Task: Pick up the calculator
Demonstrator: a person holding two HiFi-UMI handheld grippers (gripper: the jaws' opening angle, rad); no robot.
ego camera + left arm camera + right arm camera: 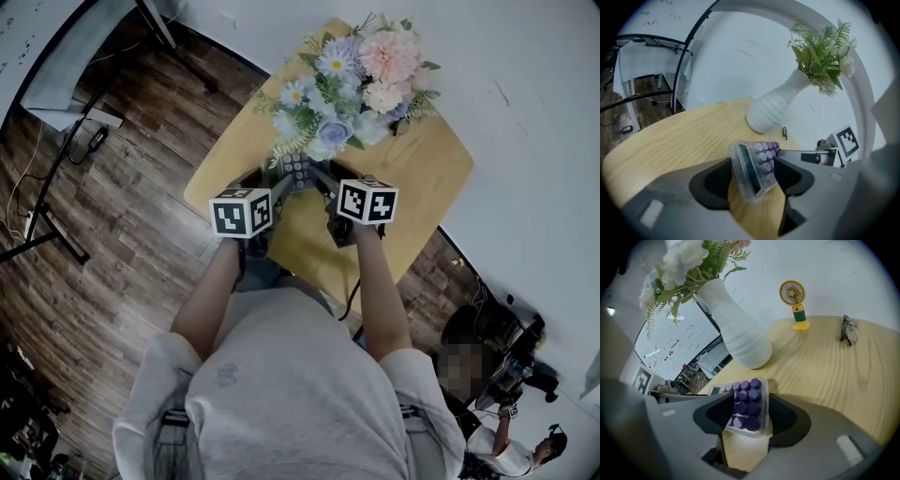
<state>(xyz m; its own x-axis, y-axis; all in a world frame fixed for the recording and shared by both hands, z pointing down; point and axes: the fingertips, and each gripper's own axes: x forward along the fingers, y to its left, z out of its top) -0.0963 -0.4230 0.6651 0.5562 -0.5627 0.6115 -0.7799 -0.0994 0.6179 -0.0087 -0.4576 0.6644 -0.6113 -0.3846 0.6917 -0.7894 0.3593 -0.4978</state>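
Right gripper [747, 414], at the lower centre of its own view, is grasping the calculator [750, 398]: both pads are pressing its clear case, with purple keys showing between them. Left gripper [752, 178] is facing it from the opposite side, its jaws standing wide around the display end; they look released rather than squeezing. The calculator is tilting on edge at mid-frame, one side seemingly raised off the wooden table [825, 371]. Just behind it, a white ribbed vase [740, 333] is holding pastel flowers [347, 84]. Farther back, toward the upper right, a small yellow fan [794, 303] is standing and glasses [847, 331] are lying. The grasp looks made; raising the calculator clear of the table is what remains.
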